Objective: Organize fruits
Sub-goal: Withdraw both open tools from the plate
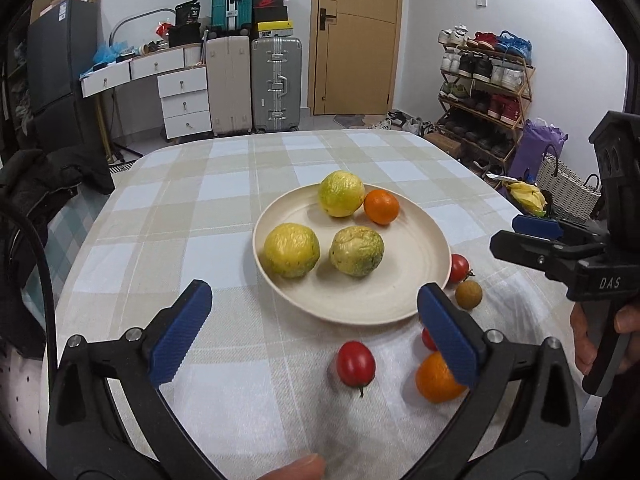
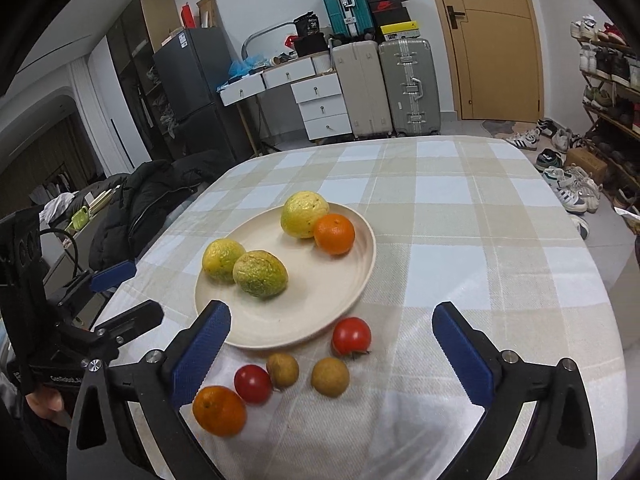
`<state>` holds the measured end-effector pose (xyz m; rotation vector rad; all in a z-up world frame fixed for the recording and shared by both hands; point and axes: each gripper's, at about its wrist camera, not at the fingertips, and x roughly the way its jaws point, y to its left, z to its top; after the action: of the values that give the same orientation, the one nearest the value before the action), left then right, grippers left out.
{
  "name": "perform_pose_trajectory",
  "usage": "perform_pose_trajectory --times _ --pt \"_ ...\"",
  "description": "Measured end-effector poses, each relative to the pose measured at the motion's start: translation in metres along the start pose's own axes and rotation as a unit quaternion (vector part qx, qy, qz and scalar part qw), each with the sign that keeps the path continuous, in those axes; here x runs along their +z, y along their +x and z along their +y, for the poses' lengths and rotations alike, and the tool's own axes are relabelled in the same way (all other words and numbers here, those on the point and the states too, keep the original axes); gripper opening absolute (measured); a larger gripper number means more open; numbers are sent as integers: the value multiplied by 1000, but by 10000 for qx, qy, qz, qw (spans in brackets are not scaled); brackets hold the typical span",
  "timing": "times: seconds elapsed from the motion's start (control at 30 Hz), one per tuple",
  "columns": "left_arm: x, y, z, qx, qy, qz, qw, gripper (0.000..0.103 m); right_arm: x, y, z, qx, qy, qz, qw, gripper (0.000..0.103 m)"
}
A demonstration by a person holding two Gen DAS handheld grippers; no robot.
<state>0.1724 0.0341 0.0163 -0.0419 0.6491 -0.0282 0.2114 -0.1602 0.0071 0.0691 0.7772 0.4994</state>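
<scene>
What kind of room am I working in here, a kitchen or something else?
Probably a lived-in room in a home, not a kitchen proper: suitcases stacked by a wooden door, a full shoe rack, and a fridge by the wall. You work at a table with a checked cloth.

Table point(image 2: 460, 208) under beige-and-white checked cloth. On cloth: cream plate point(image 2: 320, 320), one orange point(image 2: 219, 410), two red tomatoes point(image 2: 351, 335) point(image 2: 252, 383), two small brown round fruits point(image 2: 282, 369) point(image 2: 330, 376), all loose just beside plate's near rim.
</scene>
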Motion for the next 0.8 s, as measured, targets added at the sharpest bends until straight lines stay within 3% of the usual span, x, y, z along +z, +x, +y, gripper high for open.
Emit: perform_pose_trajectory --times 0.47,0.8 --pt "-22 -10 5 170 24 62 9998 103 -16 -16 5 2 -171 146 9997 103" --pt "-26 1 4 162 80 211 9996 103 -27 -5 13 -263 -574 426 9971 103"
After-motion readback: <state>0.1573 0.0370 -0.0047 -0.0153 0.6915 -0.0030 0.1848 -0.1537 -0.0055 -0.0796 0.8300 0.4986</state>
